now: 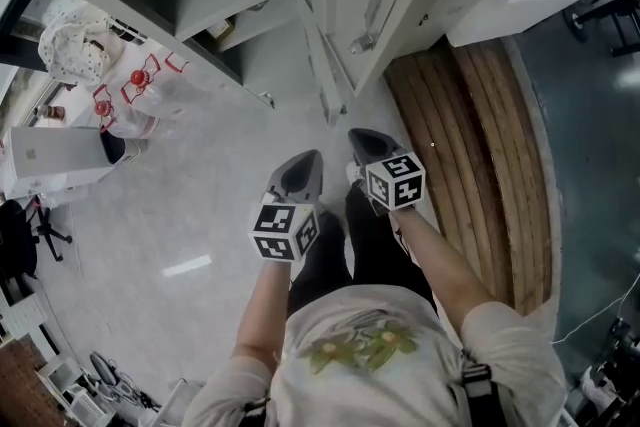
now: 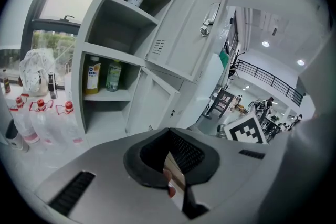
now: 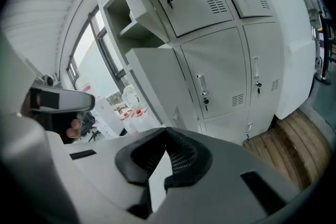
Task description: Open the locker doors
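The grey metal lockers [image 1: 300, 5] stand ahead of me. In the left gripper view an upper door [image 2: 194, 29] with a handle [image 2: 210, 16] hangs open, and a lower door [image 2: 152, 99] is open too; the shelves hold bottles [image 2: 93, 75]. In the right gripper view an open door [image 3: 157, 81] stands beside closed doors [image 3: 220, 73], one with a handle [image 3: 202, 91]. My left gripper [image 1: 308, 160] and right gripper [image 1: 362, 140] hover side by side in front of the lockers, apart from them. Both are shut with nothing between the jaws.
A wooden platform [image 1: 470, 155] lies on the floor to the right of the lockers. Water bottles with red caps [image 1: 140, 85], a white bag [image 1: 75, 50] and a white box [image 1: 55, 155] sit at the left. The person's legs are below the grippers.
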